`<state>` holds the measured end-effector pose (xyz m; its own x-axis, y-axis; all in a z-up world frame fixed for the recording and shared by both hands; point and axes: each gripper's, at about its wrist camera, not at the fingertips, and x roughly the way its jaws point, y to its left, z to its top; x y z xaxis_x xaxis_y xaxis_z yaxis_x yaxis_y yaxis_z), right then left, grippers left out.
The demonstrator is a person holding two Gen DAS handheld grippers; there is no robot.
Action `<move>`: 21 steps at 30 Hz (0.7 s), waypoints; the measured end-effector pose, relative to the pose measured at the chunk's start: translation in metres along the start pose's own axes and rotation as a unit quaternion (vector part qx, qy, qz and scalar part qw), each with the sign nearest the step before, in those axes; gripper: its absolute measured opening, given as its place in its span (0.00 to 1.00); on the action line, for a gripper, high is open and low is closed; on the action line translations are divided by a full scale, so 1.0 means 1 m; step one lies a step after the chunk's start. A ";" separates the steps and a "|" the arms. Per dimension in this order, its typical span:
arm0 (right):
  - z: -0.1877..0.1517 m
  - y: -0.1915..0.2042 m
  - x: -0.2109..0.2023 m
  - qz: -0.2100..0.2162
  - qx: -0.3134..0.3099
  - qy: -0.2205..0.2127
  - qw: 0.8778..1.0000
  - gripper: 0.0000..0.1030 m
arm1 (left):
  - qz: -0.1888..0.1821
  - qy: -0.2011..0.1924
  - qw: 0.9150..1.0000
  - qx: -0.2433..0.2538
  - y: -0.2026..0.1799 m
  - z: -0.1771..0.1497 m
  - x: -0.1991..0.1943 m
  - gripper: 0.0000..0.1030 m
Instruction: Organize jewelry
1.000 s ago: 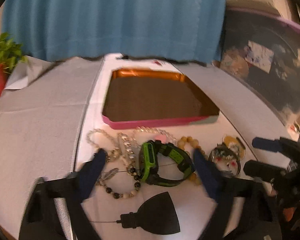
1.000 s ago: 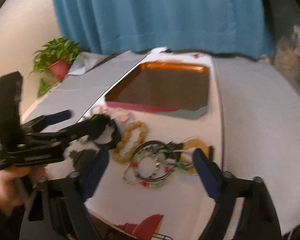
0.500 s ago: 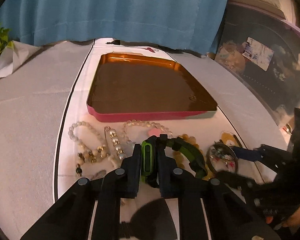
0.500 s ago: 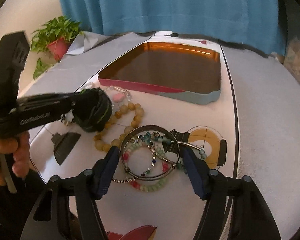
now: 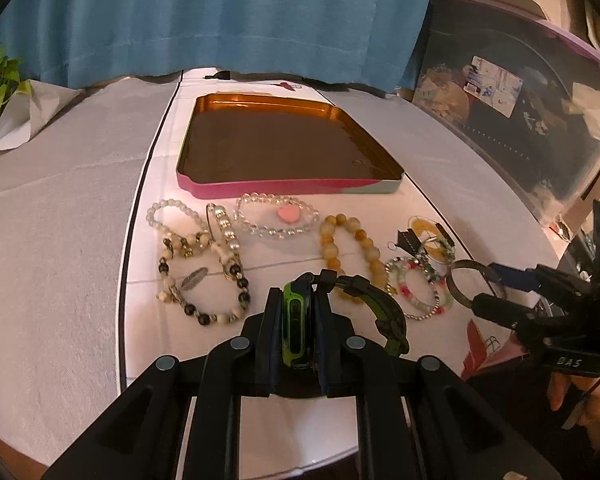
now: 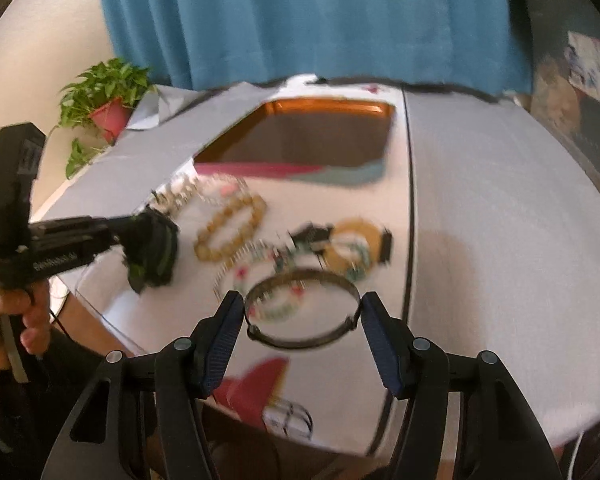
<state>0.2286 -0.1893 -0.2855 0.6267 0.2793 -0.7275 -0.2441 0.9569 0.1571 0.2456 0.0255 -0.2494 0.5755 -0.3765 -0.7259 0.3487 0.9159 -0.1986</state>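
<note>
Both my grippers now carry something. My left gripper [image 5: 295,334], wide open a second ago, is clamped on the green watch [image 5: 296,322] and lifts it short of the tray [image 5: 288,189]. My right gripper [image 6: 302,316], lately straddling the pile, pinches a metal bangle [image 6: 303,307] across its width, raised nearer than the tray. Next, I judge: the empty tray.

The bench [image 5: 60,248], covered in white cloth, carries a pink-walled tray [image 5: 288,189] with beaded bracelets [image 5: 276,216] lying just before it
</note>
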 end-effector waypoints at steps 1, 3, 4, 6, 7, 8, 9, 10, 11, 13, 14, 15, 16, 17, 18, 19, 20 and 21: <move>-0.002 -0.002 -0.001 -0.003 0.003 0.000 1.000 0.59 | -0.002 0.000 1.000 -0.003 -0.001 -0.001 -0.001 0.12; -0.006 -0.005 0.000 -0.004 0.007 0.006 1.000 0.60 | -0.003 0.003 1.000 -0.002 -0.003 -0.003 0.000 0.14; -0.008 -0.007 0.005 -0.005 0.011 0.020 1.000 0.61 | -0.003 0.008 1.000 0.000 -0.004 -0.004 0.001 0.16; -0.010 -0.005 0.008 -0.018 0.007 0.019 1.000 0.66 | 0.002 0.018 1.000 0.008 -0.007 -0.007 0.007 0.19; -0.010 -0.003 0.010 -0.026 -0.002 0.020 0.999 0.72 | 0.005 0.023 1.000 0.012 -0.008 -0.009 0.009 0.20; -0.011 0.000 0.011 -0.031 -0.010 0.023 0.999 0.75 | 0.010 0.030 0.999 0.016 -0.009 -0.011 0.012 0.20; -0.011 0.005 0.013 -0.040 -0.026 0.025 0.999 0.82 | 0.010 0.032 0.999 0.017 -0.009 -0.013 0.013 0.20; -0.012 0.011 0.017 -0.062 -0.048 0.031 0.996 0.87 | 0.009 0.034 0.999 0.014 -0.007 -0.015 0.015 0.20; -0.013 0.012 0.017 -0.074 -0.054 0.022 0.996 0.91 | 0.005 0.033 0.999 0.010 -0.006 -0.016 0.015 0.20; -0.016 0.003 0.020 -0.074 -0.029 0.019 0.997 1.00 | -0.002 0.032 0.999 0.003 -0.003 -0.017 0.014 0.20; -0.017 -0.001 0.020 -0.078 -0.029 0.009 0.996 1.00 | -0.003 0.032 0.999 0.003 -0.003 -0.017 0.014 0.20; -0.018 -0.002 0.020 -0.078 -0.033 0.003 0.996 1.00 | -0.001 0.031 0.999 0.005 -0.003 -0.017 0.014 0.20; -0.017 -0.004 0.021 -0.079 -0.029 0.004 0.996 1.00 | 0.001 0.031 1.000 0.007 -0.003 -0.017 0.014 0.20; -0.015 -0.004 0.022 -0.083 -0.024 0.009 0.996 1.00 | 0.003 0.031 0.999 0.008 -0.003 -0.016 0.014 0.20; -0.013 -0.004 0.023 -0.087 -0.020 0.016 0.996 1.00 | 0.004 0.032 0.999 0.005 -0.004 -0.016 0.014 0.20; -0.012 -0.005 0.023 -0.090 -0.017 0.020 0.996 0.99 | 0.005 0.033 0.999 0.002 -0.003 -0.015 0.014 0.20; -0.012 -0.005 0.022 -0.092 -0.015 0.022 0.995 0.97 | 0.005 0.033 0.999 -0.002 -0.003 -0.015 0.014 0.20; -0.012 -0.004 0.021 -0.090 -0.017 0.021 0.996 0.84 | 0.005 0.033 0.999 -0.007 -0.003 -0.015 0.014 0.20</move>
<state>0.2340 -0.1885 -0.3090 0.6314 0.1002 -0.7690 -0.1563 0.9877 0.0004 0.2420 0.0197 -0.2691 0.5284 -0.3585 -0.7696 0.3327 0.9214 -0.2007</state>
